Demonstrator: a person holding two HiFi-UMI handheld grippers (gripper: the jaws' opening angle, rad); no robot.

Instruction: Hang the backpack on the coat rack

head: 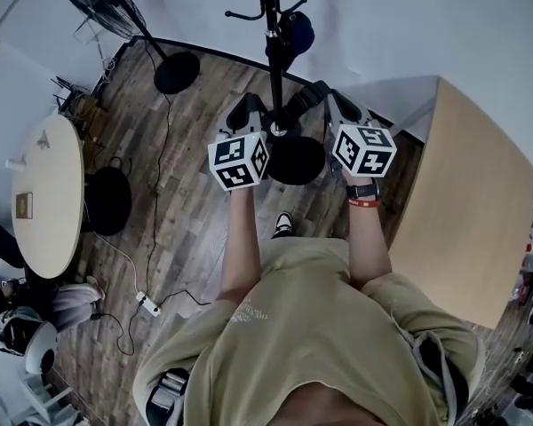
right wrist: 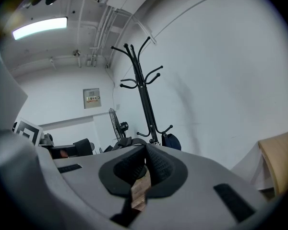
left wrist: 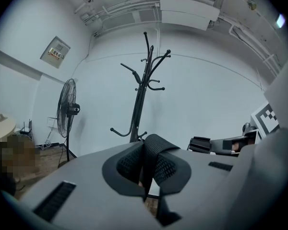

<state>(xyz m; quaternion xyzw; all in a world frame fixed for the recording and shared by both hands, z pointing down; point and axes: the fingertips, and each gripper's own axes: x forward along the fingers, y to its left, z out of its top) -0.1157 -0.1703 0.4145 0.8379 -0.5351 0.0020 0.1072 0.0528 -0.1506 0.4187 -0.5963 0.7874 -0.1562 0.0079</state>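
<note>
You hold the left gripper [left wrist: 145, 174] and the right gripper [right wrist: 144, 169] both closed on the black backpack strap [left wrist: 157, 147], spread just before the coat rack [head: 271, 56], probably to open a loop for a hook; the bag's body is hidden.

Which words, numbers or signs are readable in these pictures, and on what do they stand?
No text can be read.
Wall panel: red print, too small to read.
Shirt: pale chest print, blurred.
Marker cubes: black-and-white square patterns, no letters.

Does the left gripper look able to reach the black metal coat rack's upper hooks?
Probably yes: the left gripper, shut on a black mesh strap, faces the black metal coat rack, nothing between, upper hooks bare.
</note>
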